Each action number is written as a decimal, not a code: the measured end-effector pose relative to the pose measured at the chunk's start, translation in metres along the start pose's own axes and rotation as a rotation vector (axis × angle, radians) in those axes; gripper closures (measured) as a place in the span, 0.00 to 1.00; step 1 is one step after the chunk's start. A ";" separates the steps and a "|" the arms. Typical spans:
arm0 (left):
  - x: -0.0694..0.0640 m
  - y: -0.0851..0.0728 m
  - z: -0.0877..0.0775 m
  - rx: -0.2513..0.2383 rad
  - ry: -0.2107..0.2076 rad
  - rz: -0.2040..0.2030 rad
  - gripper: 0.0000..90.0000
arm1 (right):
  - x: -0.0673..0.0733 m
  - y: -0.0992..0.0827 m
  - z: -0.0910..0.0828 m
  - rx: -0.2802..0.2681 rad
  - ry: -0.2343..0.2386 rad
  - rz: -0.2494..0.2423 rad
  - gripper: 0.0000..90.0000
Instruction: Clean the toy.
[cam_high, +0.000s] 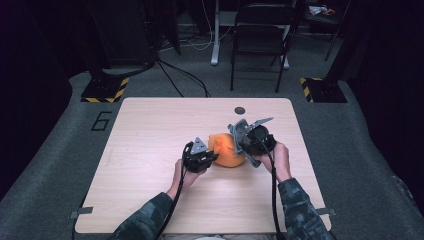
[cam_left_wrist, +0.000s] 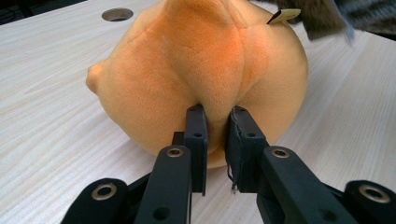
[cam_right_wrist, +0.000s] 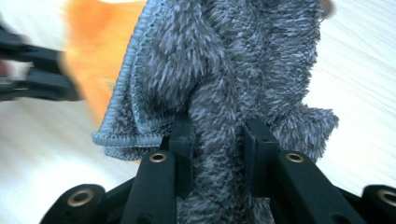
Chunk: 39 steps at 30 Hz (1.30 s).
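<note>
An orange plush toy lies on the wooden table, between my two grippers. My left gripper is at its left side, shut on a fold of the orange plush, as the left gripper view shows close up. My right gripper is at the toy's right, a little above it, shut on a fuzzy grey cloth that bunches between its jaws. The grey cloth hangs against the toy's right side. The orange plush is blurred behind the cloth.
A round hole is set in the table near its far edge. Beyond the table a folding chair and floor stands with striped bases stand on the grey carpet. A small tag sticks out of the toy.
</note>
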<state>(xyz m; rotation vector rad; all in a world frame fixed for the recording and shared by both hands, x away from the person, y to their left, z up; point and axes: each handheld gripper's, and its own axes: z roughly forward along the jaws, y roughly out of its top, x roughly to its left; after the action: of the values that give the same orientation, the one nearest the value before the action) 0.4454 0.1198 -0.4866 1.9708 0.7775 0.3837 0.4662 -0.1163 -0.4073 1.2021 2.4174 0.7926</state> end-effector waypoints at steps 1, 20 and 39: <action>0.000 0.000 0.000 0.001 0.001 0.003 0.87 | 0.004 0.001 0.002 0.009 0.004 -0.014 0.77; -0.013 -0.009 0.010 0.066 0.161 0.208 0.64 | 0.007 -0.001 0.028 -0.065 -0.030 0.006 0.77; -0.005 0.003 -0.004 0.052 0.106 0.120 0.94 | 0.008 0.001 0.015 -0.092 -0.027 -0.004 0.77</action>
<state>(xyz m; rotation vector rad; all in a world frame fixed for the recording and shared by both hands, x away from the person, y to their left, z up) 0.4407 0.1185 -0.4816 2.0655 0.7444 0.5477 0.4697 -0.1043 -0.4191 1.1654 2.3337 0.8704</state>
